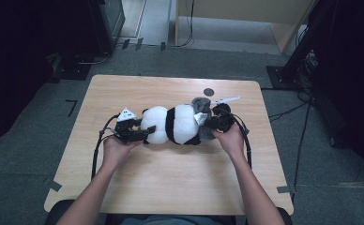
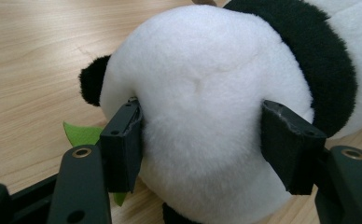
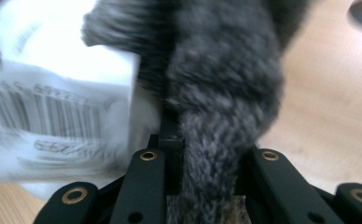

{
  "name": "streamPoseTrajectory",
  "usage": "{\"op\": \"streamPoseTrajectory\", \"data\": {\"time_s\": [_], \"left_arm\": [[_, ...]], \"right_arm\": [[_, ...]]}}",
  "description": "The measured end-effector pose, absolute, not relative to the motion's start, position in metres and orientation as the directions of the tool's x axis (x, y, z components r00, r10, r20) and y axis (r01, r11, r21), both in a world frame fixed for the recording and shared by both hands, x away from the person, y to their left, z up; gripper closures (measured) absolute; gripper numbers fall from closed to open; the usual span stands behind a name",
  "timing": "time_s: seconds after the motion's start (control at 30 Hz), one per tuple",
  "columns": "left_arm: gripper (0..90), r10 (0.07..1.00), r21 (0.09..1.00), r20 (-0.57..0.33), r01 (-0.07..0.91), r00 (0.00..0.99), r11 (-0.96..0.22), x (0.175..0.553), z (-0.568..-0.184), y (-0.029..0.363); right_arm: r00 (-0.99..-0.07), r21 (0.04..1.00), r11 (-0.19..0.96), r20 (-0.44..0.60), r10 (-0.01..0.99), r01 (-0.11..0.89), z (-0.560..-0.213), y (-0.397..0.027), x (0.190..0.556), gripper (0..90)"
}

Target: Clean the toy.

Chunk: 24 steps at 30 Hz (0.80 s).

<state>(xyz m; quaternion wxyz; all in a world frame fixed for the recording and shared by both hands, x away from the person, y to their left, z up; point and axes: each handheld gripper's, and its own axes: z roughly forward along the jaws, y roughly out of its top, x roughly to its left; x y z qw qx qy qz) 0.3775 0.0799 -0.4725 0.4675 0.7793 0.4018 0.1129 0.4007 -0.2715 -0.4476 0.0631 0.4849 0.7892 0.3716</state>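
A black and white plush panda (image 1: 170,124) lies on its side across the middle of the wooden table (image 1: 170,183). My left gripper (image 1: 140,132) is shut on its round white head (image 2: 207,93), and both pads dent the fur; the left gripper (image 2: 205,140) is seen from close up in its own view. At the toy's other end my right gripper (image 1: 208,123) is shut on a strip of grey fuzzy fabric (image 3: 221,79), which runs between the jaws of the right gripper (image 3: 209,154). A white barcode tag (image 3: 53,121) hangs blurred beside that fabric.
A green felt leaf (image 2: 81,134) pokes out from under the head on the table. A small dark round mark (image 1: 208,92) sits on the tabletop behind the toy. Cables trail from both grippers toward the front edge. Dark racks and cables stand on the floor around the table.
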Motion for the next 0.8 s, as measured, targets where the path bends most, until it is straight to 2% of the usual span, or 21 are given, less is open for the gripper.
{"op": "streamPoseTrajectory", "data": {"time_s": [0.4, 0.53, 0.8], "left_arm": [[35.4, 0.730, 0.819, -0.202, 0.521, 0.653, -0.239, 0.378, -0.473, 0.080], [35.4, 0.729, 0.818, -0.199, 0.520, 0.655, -0.243, 0.377, -0.472, 0.081], [35.4, 0.730, 0.815, -0.218, 0.532, 0.648, -0.229, 0.378, -0.471, 0.082]], "right_arm": [[-0.506, 0.578, 0.277, 0.280, 0.816, 0.767, -0.479, -0.264, 0.404, 75.4], [-0.509, 0.565, 0.307, 0.242, 0.826, 0.766, -0.482, -0.269, 0.402, 75.7], [-0.498, 0.635, 0.246, 0.254, 0.829, 0.733, -0.456, -0.284, 0.393, 76.1]]}}
